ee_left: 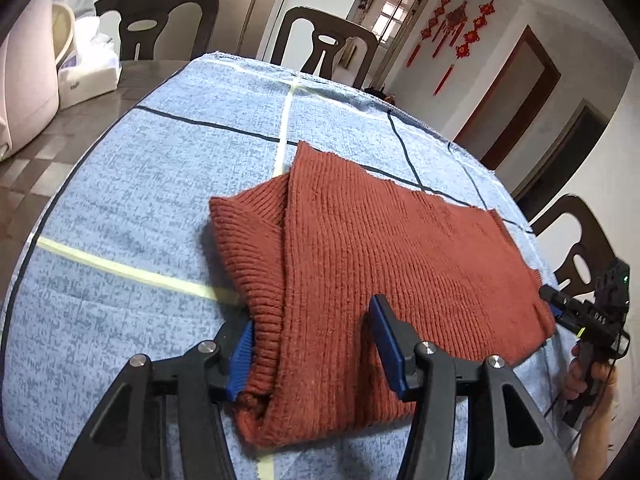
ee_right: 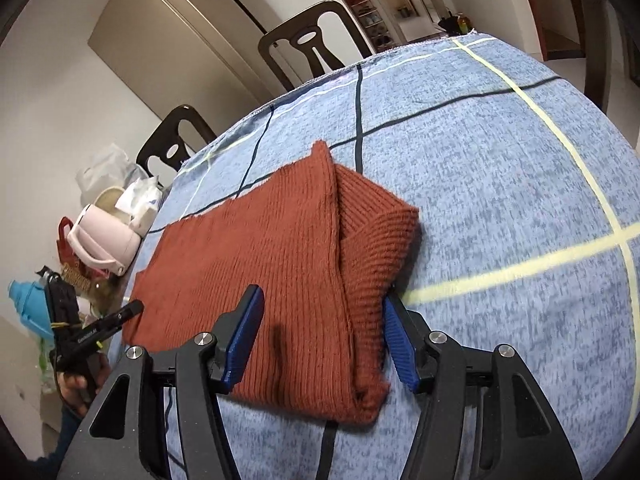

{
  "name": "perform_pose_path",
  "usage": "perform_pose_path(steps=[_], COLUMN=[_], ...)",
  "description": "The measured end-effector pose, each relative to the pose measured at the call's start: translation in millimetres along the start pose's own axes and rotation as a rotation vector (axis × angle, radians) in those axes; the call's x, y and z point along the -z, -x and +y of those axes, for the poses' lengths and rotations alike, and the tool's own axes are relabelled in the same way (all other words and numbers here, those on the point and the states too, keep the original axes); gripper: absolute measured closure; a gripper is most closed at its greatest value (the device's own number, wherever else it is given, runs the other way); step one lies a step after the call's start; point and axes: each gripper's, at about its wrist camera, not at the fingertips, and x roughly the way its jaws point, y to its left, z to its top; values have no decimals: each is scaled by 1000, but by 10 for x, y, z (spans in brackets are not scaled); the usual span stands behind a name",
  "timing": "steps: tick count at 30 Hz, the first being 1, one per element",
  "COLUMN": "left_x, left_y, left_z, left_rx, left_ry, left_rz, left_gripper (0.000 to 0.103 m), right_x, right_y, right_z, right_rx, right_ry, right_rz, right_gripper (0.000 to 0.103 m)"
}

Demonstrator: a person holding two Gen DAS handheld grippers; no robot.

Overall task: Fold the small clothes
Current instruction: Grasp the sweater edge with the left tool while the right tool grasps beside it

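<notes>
Blue-padded left gripper and right gripper are both hovering spread-jawed over the rust knit sweater ends, so you're lowering evenly, pinching both layers on the blue tablecloth.

Only "046" reads, on the right tool.

Home dining room, dark chairs round a clothed table, red knot decorations on wall

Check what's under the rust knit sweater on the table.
The rust knit sweater lies folded on a blue plaid tablecloth, whose yellow and dark stripes run beneath it. Its own tucked-in layers show at the ribbed end; anything else underneath is hidden.
</notes>
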Motion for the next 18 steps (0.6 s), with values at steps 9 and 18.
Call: perform_pose_path(steps=[9, 18], left_x=[-30, -294], left_y=[28, 395], left_z=[-22, -224], left_rx=[-57, 15], left_ry=[-29, -87], left_rz=[14, -42], left_gripper=[86, 88], right_x=[-32, -214], right_y=[-13, 378], right_z=[105, 572], right_rx=[33, -35], right_ry=[16, 91], right_rz=[12, -73], right_gripper=[89, 90])
